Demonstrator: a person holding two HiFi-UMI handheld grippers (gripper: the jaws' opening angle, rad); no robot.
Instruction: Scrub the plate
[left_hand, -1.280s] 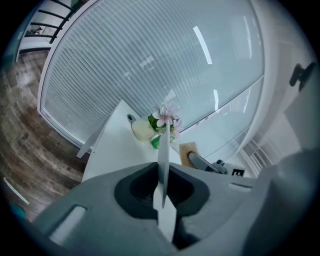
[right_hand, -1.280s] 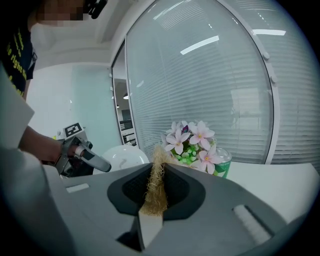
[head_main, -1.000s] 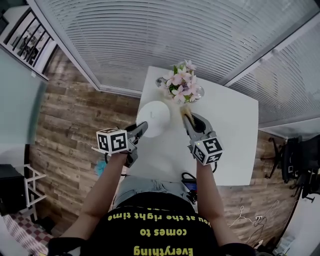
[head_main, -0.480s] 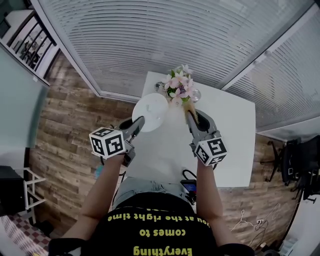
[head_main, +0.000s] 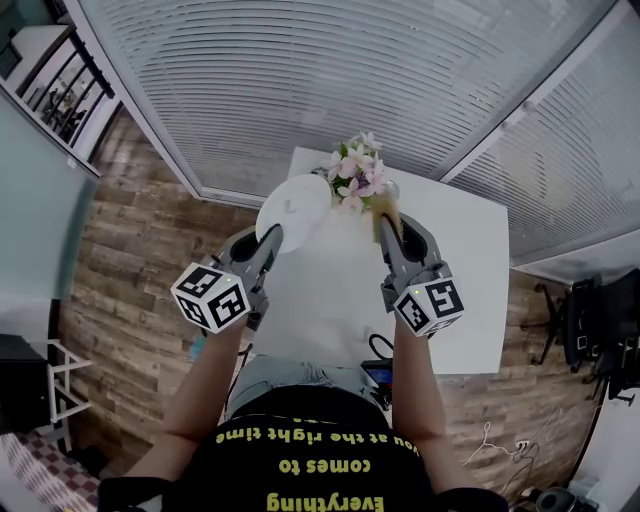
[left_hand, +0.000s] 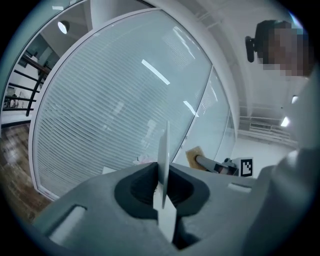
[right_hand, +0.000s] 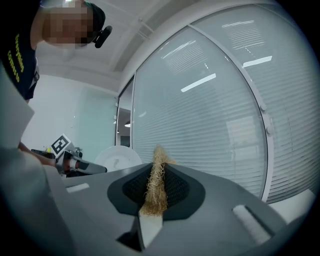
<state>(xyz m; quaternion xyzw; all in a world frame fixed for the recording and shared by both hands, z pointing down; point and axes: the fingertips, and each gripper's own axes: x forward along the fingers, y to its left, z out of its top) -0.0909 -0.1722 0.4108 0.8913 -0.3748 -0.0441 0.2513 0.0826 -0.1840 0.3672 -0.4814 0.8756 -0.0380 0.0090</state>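
My left gripper (head_main: 268, 240) is shut on the rim of a white round plate (head_main: 293, 211), lifted above the white table's (head_main: 460, 290) far left corner. In the left gripper view the plate (left_hand: 164, 155) stands edge-on between the jaws. My right gripper (head_main: 387, 226) is shut on a tan fibrous scrub pad (head_main: 385, 209), held up to the right of the plate and apart from it. In the right gripper view the scrub pad (right_hand: 156, 182) sticks up between the jaws, and the plate (right_hand: 119, 157) shows face-on at the left.
A vase of pink flowers (head_main: 356, 172) stands at the table's far edge between the two grippers. Window blinds (head_main: 330, 80) run behind the table. Wooden floor (head_main: 140, 250) lies to the left. Dark cables (head_main: 378, 352) lie at the table's near edge.
Both grippers have risen and moved away from me. The plate has gone up and left off the table surface, and the scrub pad has lifted toward the flowers.
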